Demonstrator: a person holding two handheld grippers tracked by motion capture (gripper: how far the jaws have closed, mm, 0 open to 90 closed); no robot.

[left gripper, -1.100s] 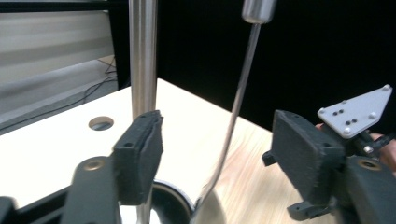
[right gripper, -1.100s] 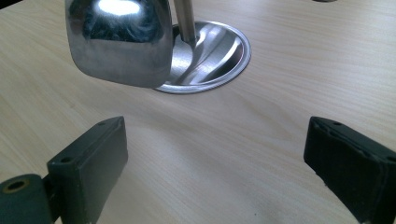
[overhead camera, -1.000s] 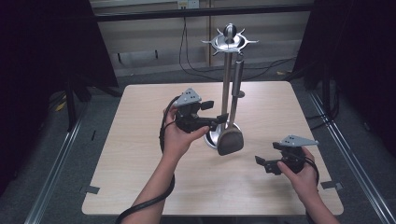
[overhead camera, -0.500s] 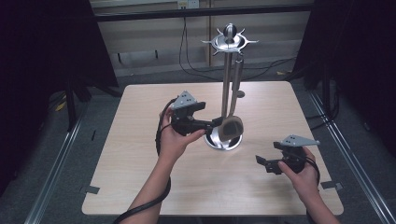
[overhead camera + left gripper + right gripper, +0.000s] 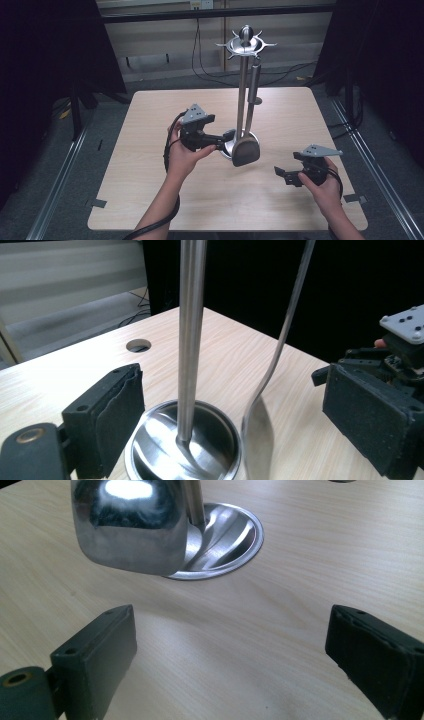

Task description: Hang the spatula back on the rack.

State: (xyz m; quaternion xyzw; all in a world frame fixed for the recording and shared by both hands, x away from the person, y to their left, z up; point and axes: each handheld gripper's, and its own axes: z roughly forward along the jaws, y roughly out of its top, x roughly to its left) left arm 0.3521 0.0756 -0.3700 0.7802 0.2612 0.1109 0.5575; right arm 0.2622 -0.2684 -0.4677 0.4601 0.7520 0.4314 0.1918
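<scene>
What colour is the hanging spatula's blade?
Shiny silver spatula, best seen in the right gripper view.

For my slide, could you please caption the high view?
Left gripper open beside the utensil stand; spatula hanging.

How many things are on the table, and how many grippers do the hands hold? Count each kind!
Utensil stand: 1
Spatula hanging on the stand: 1
Grippers, left gripper and right gripper: 2
Total: 4

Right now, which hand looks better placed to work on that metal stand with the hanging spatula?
The left. The left gripper sits at the stand, open jaws flanking its pole and the spatula. The right gripper waits open, apart on the table.
</scene>
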